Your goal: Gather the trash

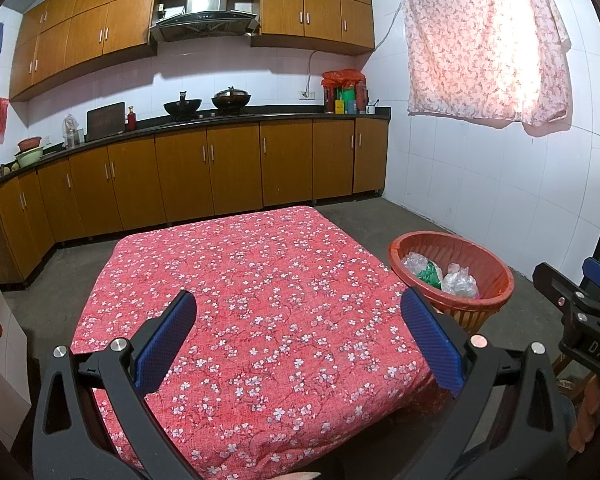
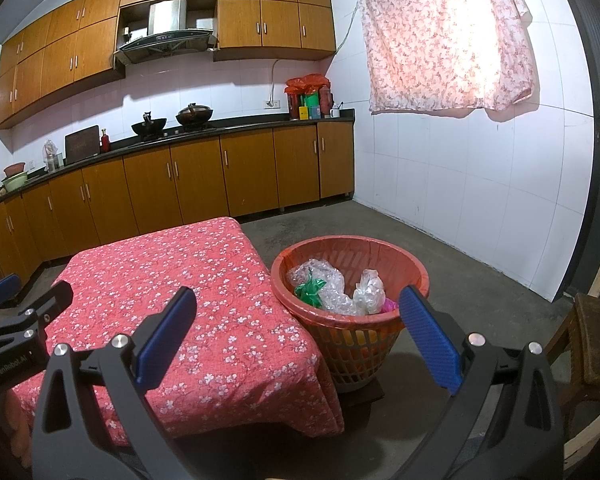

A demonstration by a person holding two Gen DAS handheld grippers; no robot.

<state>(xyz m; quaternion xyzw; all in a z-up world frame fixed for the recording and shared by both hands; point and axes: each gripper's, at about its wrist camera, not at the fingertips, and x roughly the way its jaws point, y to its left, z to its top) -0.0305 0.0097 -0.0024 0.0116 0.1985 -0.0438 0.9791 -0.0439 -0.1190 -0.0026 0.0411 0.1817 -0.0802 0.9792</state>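
Note:
A red plastic basket (image 1: 500, 280) (image 2: 416, 272) stands on the floor at the table's right side. Inside it lie crumpled clear plastic wrap (image 2: 332, 288) (image 1: 460, 282), a green wrapper (image 2: 310, 290) (image 1: 430, 274) and a scrap of pink. My left gripper (image 1: 298, 316) hovers open above the red flowered tablecloth (image 1: 252, 300) (image 2: 172, 280), nothing between its blue pads. My right gripper (image 2: 298, 312) is open too, held over the table's right corner and the basket's near rim. The right gripper also shows at the right edge of the left wrist view, the left gripper at the left edge of the right wrist view.
Brown kitchen cabinets (image 1: 204, 168) with a dark counter, two woks (image 1: 208, 104) and a range hood line the back wall. A flowered curtain (image 1: 488, 40) hangs on the white tiled wall. A wooden stool (image 2: 592, 344) stands at the right. Grey concrete floor (image 2: 440, 240) surrounds the table.

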